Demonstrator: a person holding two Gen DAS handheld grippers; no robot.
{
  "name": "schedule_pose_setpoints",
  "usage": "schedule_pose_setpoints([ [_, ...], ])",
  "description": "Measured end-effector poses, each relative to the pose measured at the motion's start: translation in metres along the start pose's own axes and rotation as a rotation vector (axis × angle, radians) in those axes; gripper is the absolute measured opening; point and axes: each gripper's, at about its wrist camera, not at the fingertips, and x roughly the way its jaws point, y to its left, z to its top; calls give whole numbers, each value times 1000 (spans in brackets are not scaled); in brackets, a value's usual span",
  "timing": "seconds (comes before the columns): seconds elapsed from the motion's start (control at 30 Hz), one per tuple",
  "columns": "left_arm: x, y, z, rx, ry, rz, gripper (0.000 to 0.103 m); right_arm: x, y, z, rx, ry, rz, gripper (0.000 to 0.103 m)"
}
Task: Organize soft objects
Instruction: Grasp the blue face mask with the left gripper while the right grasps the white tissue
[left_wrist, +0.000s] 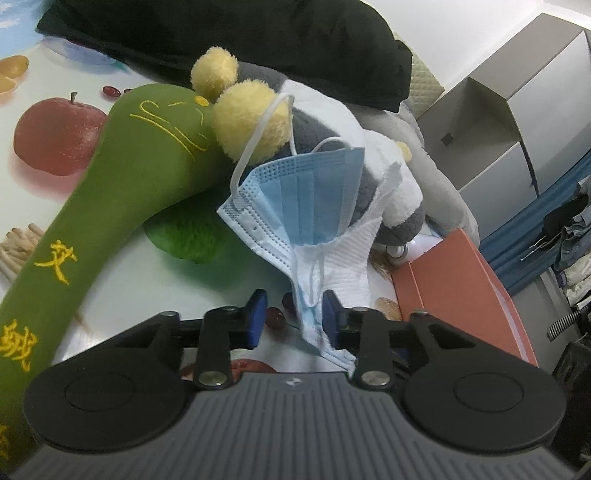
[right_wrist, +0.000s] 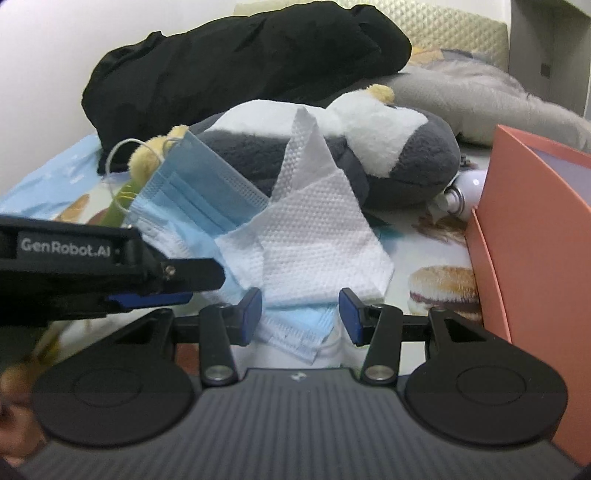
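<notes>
A blue face mask (left_wrist: 306, 195) and a white paper tissue (left_wrist: 351, 258) lean together against a grey-and-white plush toy (left_wrist: 388, 177) with yellow feet. The mask's narrow lower end runs between the fingers of my left gripper (left_wrist: 294, 314). It lies near the right pad, and a gap shows at the left pad. In the right wrist view the mask (right_wrist: 199, 184) and tissue (right_wrist: 314, 221) spread across the space between the fingers of my right gripper (right_wrist: 301, 314), and I see no squeeze. My left gripper (right_wrist: 177, 288) comes in from the left at the mask's edge.
A green plush toy (left_wrist: 122, 177) with yellow stitching lies to the left on the fruit-printed tablecloth (left_wrist: 55, 133). A black garment (right_wrist: 240, 66) is heaped behind the toys. An orange box (right_wrist: 535, 240) stands close on the right, with a grey cushion (right_wrist: 498, 103) beyond it.
</notes>
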Motion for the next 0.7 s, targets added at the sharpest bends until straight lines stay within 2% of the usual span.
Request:
schedule_pose_setpoints([
  [0.13, 4, 1, 3, -3, -2, -1, 8, 15, 1, 2, -16, 16, 20, 50],
  [0.2, 5, 2, 5, 1, -4, 7, 4, 19, 2, 3, -28, 32, 24, 48],
  [0.27, 4, 0, 8, 1, -9, 8, 3, 20, 3, 6, -34, 39, 22, 35],
  [0.3, 2, -1, 9, 6, -17, -2, 3, 19, 2, 7, -28, 42, 25, 18],
  [0.33, -1, -3, 10, 14, -24, -4, 2, 17, 0, 9, -11, 46, 28, 12],
  [0.5, -18, -14, 10, 61, -34, -13, 2, -4, -1, 11, 1, 23, 11, 9],
  [0.7, -49, -26, -1, 96, -16, 2, 2, -54, 4, 7, 9, -25, -21, 9],
])
